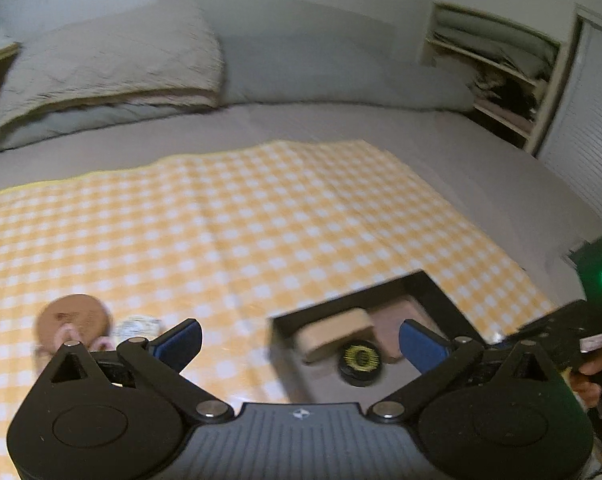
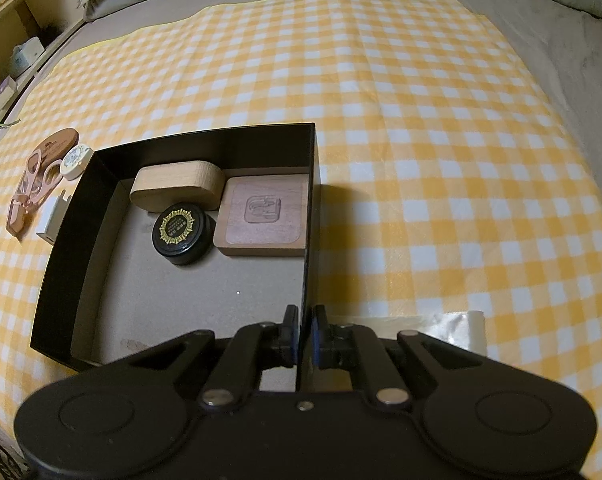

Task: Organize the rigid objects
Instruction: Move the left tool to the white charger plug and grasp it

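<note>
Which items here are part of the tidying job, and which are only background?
Job: black cardboard box; rounded pale wooden block; square wooden coaster; round black tin; pink plastic scissors; small round white case; white charger.
Background: yellow checked cloth; grey pillow; shelf.

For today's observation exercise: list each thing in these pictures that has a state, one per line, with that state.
Left gripper: open, empty.
Right gripper: shut on the black box's wall.
Black box: open-topped, partly filled.
Round black tin: inside the box, lid on.
Scissors: outside the box, on the checked cloth.
</note>
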The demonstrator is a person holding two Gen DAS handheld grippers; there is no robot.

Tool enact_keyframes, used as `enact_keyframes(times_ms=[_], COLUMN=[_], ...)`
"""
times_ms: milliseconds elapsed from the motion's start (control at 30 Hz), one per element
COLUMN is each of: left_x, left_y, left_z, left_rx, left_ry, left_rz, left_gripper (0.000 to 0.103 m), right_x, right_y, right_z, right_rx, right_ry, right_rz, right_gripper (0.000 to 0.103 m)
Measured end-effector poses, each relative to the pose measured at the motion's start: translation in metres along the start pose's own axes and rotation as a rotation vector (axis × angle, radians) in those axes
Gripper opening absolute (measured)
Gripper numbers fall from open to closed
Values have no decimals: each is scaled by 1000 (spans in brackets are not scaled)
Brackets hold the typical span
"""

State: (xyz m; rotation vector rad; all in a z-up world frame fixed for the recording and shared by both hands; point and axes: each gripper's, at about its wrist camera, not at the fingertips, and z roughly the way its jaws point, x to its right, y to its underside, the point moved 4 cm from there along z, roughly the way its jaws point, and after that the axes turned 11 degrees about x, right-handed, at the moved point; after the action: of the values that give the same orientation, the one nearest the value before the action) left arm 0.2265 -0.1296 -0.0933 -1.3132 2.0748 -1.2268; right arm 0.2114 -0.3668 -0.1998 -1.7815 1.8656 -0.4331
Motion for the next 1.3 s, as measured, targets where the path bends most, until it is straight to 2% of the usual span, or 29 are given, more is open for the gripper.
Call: enact_keyframes(times_ms=[133,267,433,467,533,600,667,867,1133,1233,1300], left_x=[-23,-48,-77,-83,-94,-102,-106,-104,-95,-94,-96], left_y=[1,7,25,30,37,43,49,54,60,63,66], left_z=[-10,-12,-5,-4,-1,1,5,33,70,78,81], left_rx=[26,-1,-109,-126,-157,-184,-212,-260,-319,-339,-356], left_ry=[-72,-118,-159,-161,-163,-173,-177,-165,-186,-195,-202], left_rz=[-10,-28,-99,-127,-174,-200,-212,-245,-209,-198,-195], left_gripper=[103,103,103,101,88,69,62,60,59,49,32], right_x=[0,1,1,1,1,0,0,0,1,1,1], right_y=[0,0,0,0,0,1,1,1,2,2,2], right_z=[1,1,0,0,0,1,1,1,1,1,0], right_rx=[-1,-1,-1,-1,-2,-3,-3,-5,-8,-8,-9], right_ry=[-1,-4,-2,-3,-3,-4,-4,-3,-10,-10,-11], right_rz=[-6,-4,-6,-5,-4,-4,-2,-2,10,11,14], right_gripper=[7,7,7,7,7,7,7,7,8,8,8])
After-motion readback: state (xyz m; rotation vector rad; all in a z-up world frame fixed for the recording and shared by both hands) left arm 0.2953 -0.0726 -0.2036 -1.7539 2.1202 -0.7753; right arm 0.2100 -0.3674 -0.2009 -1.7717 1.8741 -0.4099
